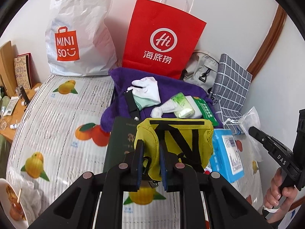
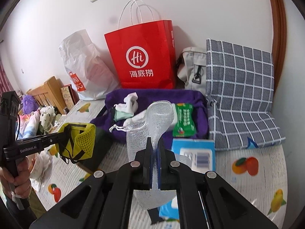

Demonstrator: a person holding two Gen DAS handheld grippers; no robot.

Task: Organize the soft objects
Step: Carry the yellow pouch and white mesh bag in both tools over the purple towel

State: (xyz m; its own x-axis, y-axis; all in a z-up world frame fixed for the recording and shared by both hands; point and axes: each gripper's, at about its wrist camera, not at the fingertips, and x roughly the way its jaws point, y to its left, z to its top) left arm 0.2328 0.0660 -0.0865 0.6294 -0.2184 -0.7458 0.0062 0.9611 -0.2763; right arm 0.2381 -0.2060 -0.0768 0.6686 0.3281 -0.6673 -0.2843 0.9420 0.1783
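Note:
My left gripper [image 1: 150,150] is shut on a yellow mesh pouch [image 1: 177,133] with black straps and holds it above the bed; it shows in the right wrist view [image 2: 82,141] too. My right gripper [image 2: 155,145] is shut on a white mesh drawstring bag [image 2: 150,126], held up; the bag also shows at the right in the left wrist view [image 1: 249,120]. Behind lies a purple towel [image 1: 171,87] with white socks [image 1: 148,89], a mint cloth [image 1: 143,103] and a green tissue pack [image 2: 184,121].
A red paper bag [image 1: 162,38] and a white Miniso plastic bag [image 1: 80,34] stand against the wall. A grey checked cushion [image 2: 242,95] and beige bag [image 2: 192,66] are right. A blue box [image 1: 226,150] and dark green book [image 1: 122,143] lie on the fruit-print sheet [image 1: 63,114].

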